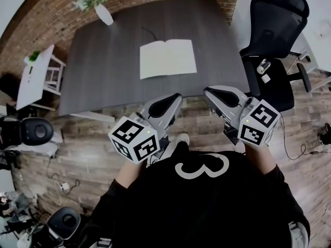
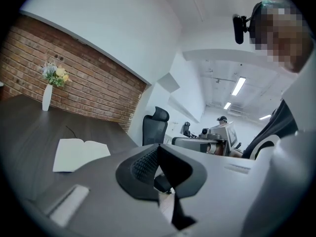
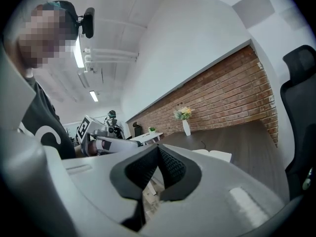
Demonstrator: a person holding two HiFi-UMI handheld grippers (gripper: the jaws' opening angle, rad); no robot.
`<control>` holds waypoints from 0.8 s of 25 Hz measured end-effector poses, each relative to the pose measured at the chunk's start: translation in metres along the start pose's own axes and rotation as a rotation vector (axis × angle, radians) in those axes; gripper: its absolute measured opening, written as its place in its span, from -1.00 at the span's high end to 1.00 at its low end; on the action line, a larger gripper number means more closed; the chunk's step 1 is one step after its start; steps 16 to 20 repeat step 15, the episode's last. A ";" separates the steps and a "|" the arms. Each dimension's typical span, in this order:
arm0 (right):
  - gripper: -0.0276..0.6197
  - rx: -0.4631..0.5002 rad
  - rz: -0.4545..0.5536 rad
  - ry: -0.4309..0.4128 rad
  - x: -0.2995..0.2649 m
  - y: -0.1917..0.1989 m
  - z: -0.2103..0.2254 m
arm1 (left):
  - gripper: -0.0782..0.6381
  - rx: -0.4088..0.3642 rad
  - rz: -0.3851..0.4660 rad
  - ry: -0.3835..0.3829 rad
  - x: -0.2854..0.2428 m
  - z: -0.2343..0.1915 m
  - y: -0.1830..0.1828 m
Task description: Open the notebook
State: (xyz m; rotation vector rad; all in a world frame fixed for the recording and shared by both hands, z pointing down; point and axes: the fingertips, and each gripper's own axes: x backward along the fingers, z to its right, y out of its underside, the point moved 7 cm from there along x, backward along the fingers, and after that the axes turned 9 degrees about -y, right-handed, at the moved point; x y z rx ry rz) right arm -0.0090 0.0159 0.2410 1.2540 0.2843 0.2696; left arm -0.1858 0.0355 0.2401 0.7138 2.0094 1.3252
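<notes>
The notebook (image 1: 167, 58) lies open on the dark table (image 1: 103, 71), its blank white pages facing up; it also shows in the left gripper view as notebook (image 2: 79, 153) and in the right gripper view as notebook (image 3: 216, 155). Both grippers are held off the table, in front of the person's chest, jaws pointing toward each other. My left gripper (image 1: 177, 97) is shut with nothing in it, its pads (image 2: 148, 163) pressed together. My right gripper (image 1: 208, 92) is shut and empty too, pads (image 3: 165, 166) touching.
A white vase of flowers (image 1: 102, 12) stands at the table's far corner, and a thin dark cable (image 1: 149, 33) lies beyond the notebook. A black office chair (image 1: 271, 45) stands right of the table. A white side table (image 1: 35, 75) is at the left.
</notes>
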 end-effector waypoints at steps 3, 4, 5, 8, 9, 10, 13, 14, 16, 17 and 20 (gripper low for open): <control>0.91 -0.001 0.006 0.005 0.000 -0.002 -0.001 | 0.76 0.000 0.002 -0.004 0.000 0.001 -0.003; 0.91 -0.001 0.005 0.004 0.000 -0.002 -0.001 | 0.76 0.000 0.002 -0.007 0.001 0.001 -0.003; 0.91 0.000 0.003 0.004 0.001 -0.002 -0.003 | 0.76 0.001 0.002 -0.009 0.001 0.002 -0.003; 0.91 -0.002 0.000 0.000 0.003 0.003 -0.005 | 0.77 0.008 0.001 -0.021 0.004 0.003 0.003; 0.91 -0.003 -0.001 -0.002 0.004 0.006 -0.006 | 0.76 0.009 0.001 -0.025 0.004 0.003 0.006; 0.91 -0.003 -0.001 -0.003 0.005 0.008 -0.007 | 0.77 0.010 0.002 -0.029 0.005 0.004 0.009; 0.91 -0.003 -0.002 -0.007 0.010 0.015 -0.012 | 0.77 0.012 0.004 -0.038 0.009 0.010 0.015; 0.91 -0.004 -0.003 -0.009 0.011 0.016 -0.015 | 0.77 0.013 0.003 -0.041 0.011 0.011 0.016; 0.91 -0.005 -0.004 -0.011 0.013 0.017 -0.017 | 0.76 0.014 0.003 -0.044 0.013 0.013 0.018; 0.91 -0.005 -0.004 -0.011 0.013 0.017 -0.017 | 0.76 0.014 0.003 -0.044 0.013 0.013 0.018; 0.91 -0.005 -0.004 -0.011 0.013 0.017 -0.017 | 0.76 0.014 0.003 -0.044 0.013 0.013 0.018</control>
